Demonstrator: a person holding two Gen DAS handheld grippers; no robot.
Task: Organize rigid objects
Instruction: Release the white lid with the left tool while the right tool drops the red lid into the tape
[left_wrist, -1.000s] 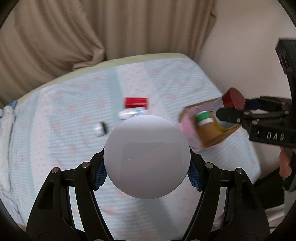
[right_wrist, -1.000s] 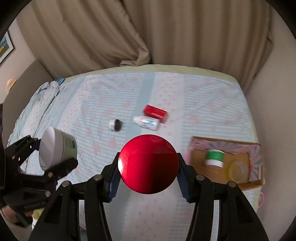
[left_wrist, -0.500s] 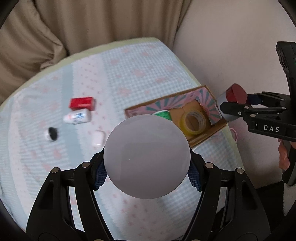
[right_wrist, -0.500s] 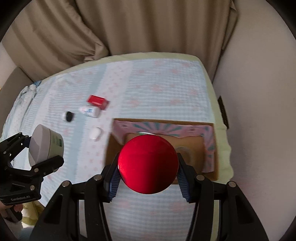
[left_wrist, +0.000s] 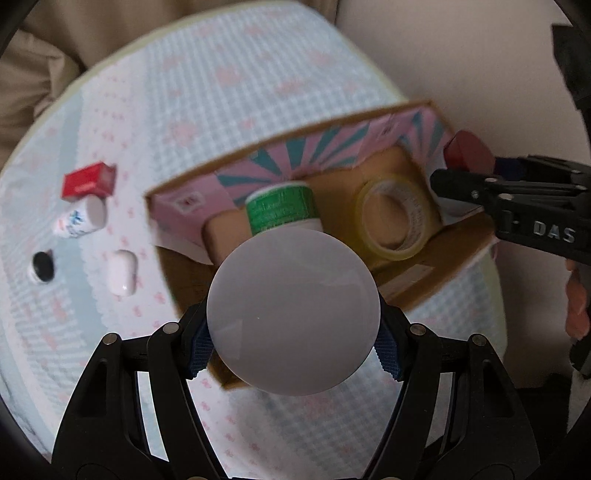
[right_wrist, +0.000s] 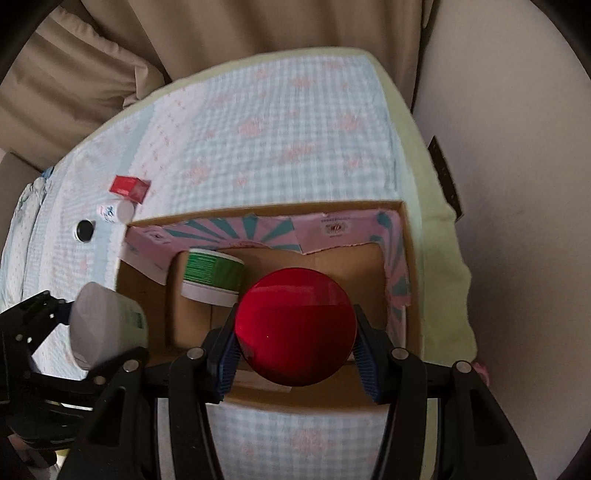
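Observation:
My left gripper (left_wrist: 293, 345) is shut on a white jar (left_wrist: 293, 310) and holds it over the near left part of the open cardboard box (left_wrist: 436, 284). My right gripper (right_wrist: 295, 356) is shut on a red-lidded jar (right_wrist: 295, 326) and holds it over the box's (right_wrist: 412, 295) right half. A green-labelled tub (right_wrist: 212, 273) and a roll of clear tape (left_wrist: 397, 218) lie in the box. The red-lidded jar also shows in the left wrist view (left_wrist: 469, 153), and the white jar in the right wrist view (right_wrist: 105, 328).
On the checked bedspread (right_wrist: 280, 140) left of the box lie a red box (left_wrist: 88, 181), a small white bottle (left_wrist: 79, 218), a white case (left_wrist: 122, 271) and a small black-topped pot (left_wrist: 42, 266). Curtains hang behind the bed. A wall stands to the right.
Both grippers have moved right and forward with their jars, from over the bedspread to over the box. Both stay shut.

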